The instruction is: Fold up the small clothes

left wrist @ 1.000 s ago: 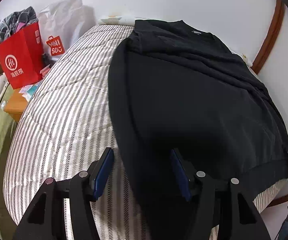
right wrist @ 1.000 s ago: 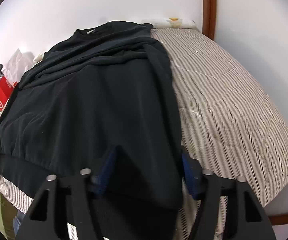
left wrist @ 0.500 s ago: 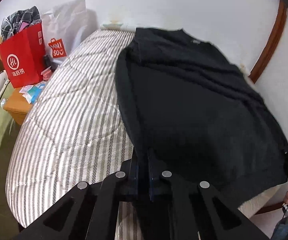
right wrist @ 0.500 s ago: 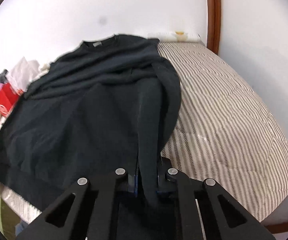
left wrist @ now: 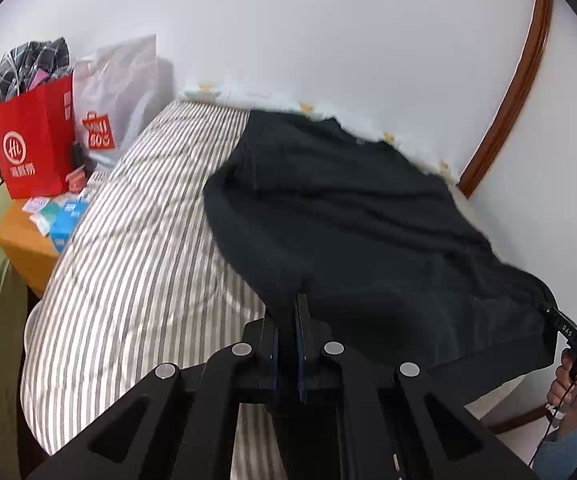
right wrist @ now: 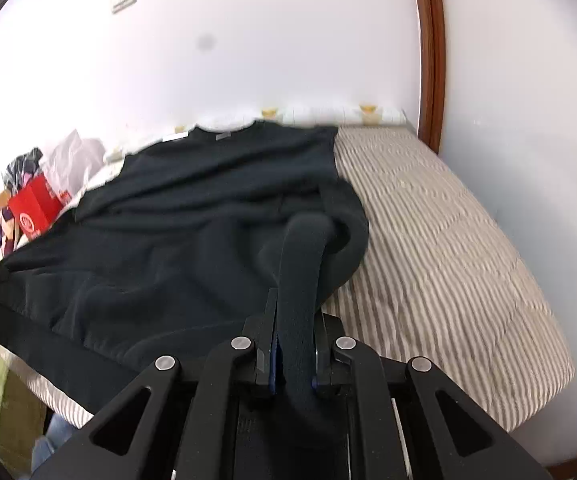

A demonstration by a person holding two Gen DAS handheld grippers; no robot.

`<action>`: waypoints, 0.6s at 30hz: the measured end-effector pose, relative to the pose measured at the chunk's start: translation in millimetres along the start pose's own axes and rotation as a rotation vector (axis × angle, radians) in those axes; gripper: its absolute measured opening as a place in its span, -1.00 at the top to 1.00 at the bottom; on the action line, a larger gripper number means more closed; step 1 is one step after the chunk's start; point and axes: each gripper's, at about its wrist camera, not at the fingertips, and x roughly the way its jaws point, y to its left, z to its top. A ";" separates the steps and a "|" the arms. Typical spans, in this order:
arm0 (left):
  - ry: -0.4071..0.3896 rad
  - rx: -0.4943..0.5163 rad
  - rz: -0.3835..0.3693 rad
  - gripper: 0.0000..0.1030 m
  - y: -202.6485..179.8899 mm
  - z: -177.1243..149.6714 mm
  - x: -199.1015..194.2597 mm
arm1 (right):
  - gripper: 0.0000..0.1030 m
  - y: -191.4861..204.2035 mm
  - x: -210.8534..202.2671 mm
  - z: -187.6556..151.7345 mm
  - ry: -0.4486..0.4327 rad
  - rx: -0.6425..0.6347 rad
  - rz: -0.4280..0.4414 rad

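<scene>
Fabric is bunching at the left gripper [left wrist: 287, 312]: its fingers are clamping the near hem corner of the black sweatshirt [left wrist: 352, 216], which is lying across the striped bed [left wrist: 136, 264]. The bite is looking shallow, so the corner could be slipping free as it is being raised. Seen from the right gripper [right wrist: 294, 320], the fingers are pinching a thick roll of the opposite hem corner. Uneven lifting could be skewing the fold, and the folded-in sleeves may be sliding out, or the collar dragging towards the bed's near edge.
</scene>
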 end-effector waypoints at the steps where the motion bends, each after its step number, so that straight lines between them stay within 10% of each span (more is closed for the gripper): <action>1: -0.017 0.003 0.001 0.87 -1.6 6.8 -0.9 | 0.79 1.2 -0.3 7.5 -0.011 0.002 -0.001; 18: -0.081 -0.036 0.043 0.86 -9.2 123.9 60.1 | 0.79 7.2 71.1 134.6 -0.037 0.075 0.019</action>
